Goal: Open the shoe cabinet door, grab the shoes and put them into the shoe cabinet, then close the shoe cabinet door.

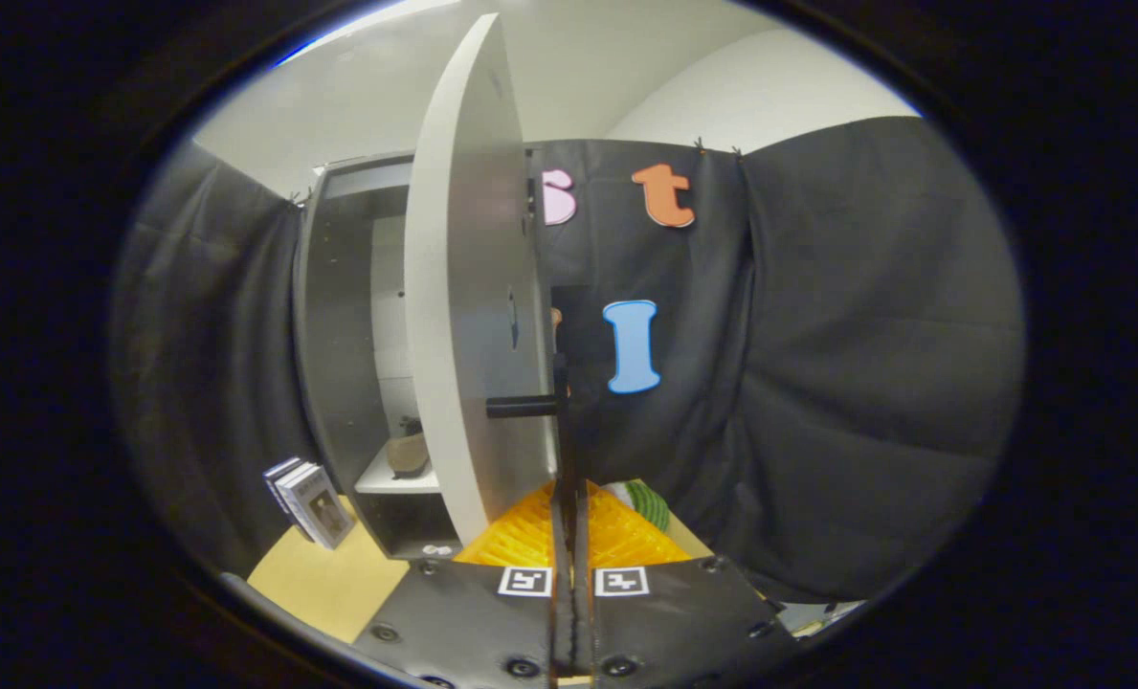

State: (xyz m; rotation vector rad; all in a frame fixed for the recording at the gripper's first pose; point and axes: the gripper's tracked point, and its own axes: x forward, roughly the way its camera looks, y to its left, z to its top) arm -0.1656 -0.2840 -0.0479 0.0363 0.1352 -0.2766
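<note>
The shoe cabinet (339, 316) stands open against the booth wall, dark inside with a white shelf. A tan shoe (408, 455) lies on that shelf. The white cabinet door (468, 287) is swung out toward me and I see it nearly edge-on. Its black handle (521, 407) sticks out from the door face toward my fingers. My gripper (565, 421) is shut, its two fingers pressed close together, with the tips at the outer end of the handle.
An orange ribbed mat (616, 536) lies under the fingers, with a green-and-white item (647, 502) at its far edge. A few books (308, 502) stand left of the cabinet on the light wooden tabletop (324, 584). Black cloth walls close in on both sides.
</note>
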